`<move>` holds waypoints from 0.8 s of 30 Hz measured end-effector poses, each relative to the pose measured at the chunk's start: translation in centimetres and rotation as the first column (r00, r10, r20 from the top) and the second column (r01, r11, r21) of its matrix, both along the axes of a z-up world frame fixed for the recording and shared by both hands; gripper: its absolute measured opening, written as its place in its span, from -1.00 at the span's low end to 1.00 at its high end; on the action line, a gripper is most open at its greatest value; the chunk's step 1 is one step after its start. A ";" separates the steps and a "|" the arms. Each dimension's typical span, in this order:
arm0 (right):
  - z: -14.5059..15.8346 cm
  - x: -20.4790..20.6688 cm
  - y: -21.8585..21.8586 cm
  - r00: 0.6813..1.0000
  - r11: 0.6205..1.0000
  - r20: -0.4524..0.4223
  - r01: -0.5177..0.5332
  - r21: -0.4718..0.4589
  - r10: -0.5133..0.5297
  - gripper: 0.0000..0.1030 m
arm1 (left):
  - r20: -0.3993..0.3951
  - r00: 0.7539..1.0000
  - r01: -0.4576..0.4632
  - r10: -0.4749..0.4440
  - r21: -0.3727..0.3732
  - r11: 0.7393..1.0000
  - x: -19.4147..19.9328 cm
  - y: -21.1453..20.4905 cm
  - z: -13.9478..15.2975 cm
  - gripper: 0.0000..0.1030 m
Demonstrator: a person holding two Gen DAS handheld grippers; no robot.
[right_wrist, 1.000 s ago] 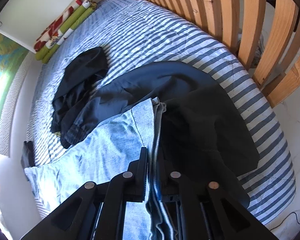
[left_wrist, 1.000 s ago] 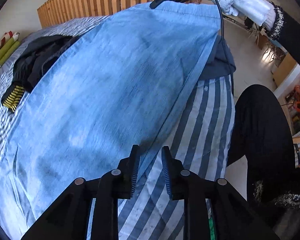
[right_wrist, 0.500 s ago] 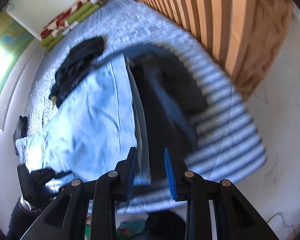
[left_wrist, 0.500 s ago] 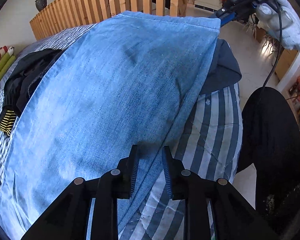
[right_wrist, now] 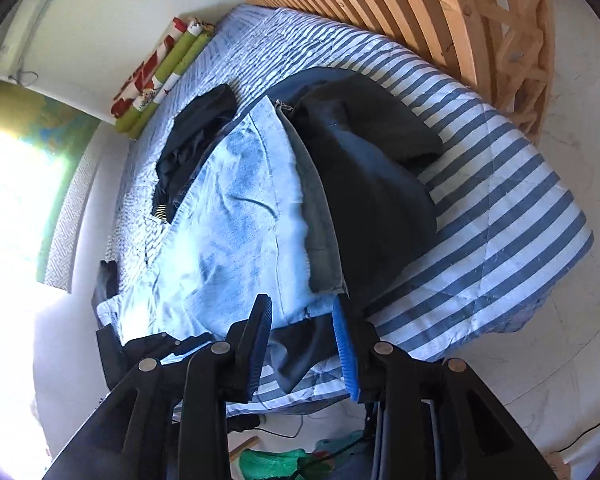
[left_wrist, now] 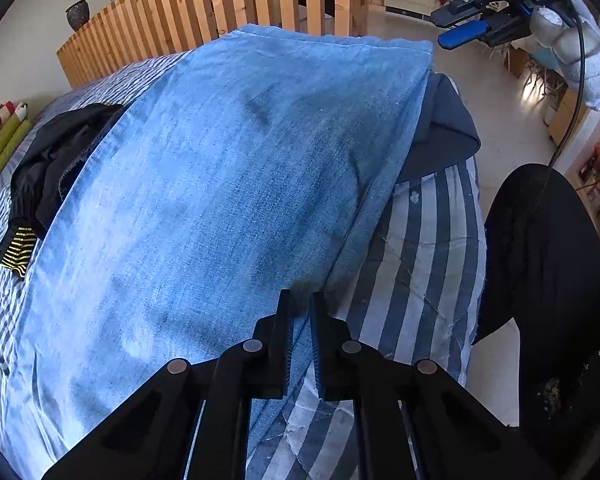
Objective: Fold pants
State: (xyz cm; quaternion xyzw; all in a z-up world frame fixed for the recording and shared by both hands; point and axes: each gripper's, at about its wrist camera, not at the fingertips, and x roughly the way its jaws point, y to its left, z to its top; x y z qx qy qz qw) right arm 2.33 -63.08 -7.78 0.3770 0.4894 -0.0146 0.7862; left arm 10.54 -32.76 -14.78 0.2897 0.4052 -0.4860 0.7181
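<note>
- The light blue denim pants (left_wrist: 228, 200) lie spread flat across the striped bed cover (left_wrist: 428, 264), stretching ahead of the left gripper (left_wrist: 300, 304) and off to its left, with their far hem near the wooden slat rail (left_wrist: 204, 12).
- The left gripper has just pressed its jaws together, pinching the near edge of the pants right at its fingertips; the denim runs up between the pads.
- The right gripper (right_wrist: 304, 316) hangs clear of the cloth with its jaws spread and nothing between them. They have just been opening; the pants' near corner lies just ahead of them and below.
- Judgement: the left hand has the grip for the next fold, and the right needs a matching one.
- To do it well, take the right pinch on the same edge, well apart from the left, through all layers.
- Lift both together and level, so the fold lands square.
- Keep clear of the dark garment (right_wrist: 372, 184) lying to the right of the pants, or it may drag along.
</note>
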 end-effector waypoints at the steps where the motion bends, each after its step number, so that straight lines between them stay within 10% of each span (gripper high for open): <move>1: 0.0 -0.1 0.1 1.000 1.000 0.009 0.001 0.006 -0.001 -0.42 | 0.000 1.000 0.003 -0.003 0.002 1.000 0.0 0.1 0.1 -0.91; 13: 0.2 3.0 1.6 0.999 0.987 -0.047 -0.022 -0.162 0.014 -0.90 | 0.043 0.999 -0.022 0.025 -0.057 0.998 -0.6 0.6 2.2 -1.00; 18: 1.8 2.7 1.8 1.000 0.987 -0.016 -0.002 -0.158 -0.001 -0.91 | 0.104 0.995 -0.005 0.008 -0.024 1.000 -1.6 -1.0 1.4 -0.10; 24: 3.6 3.2 2.0 1.000 0.989 -0.002 0.010 -0.147 -0.011 -0.92 | 0.173 0.983 -0.059 0.061 -0.020 0.998 -1.2 -2.2 1.1 -0.11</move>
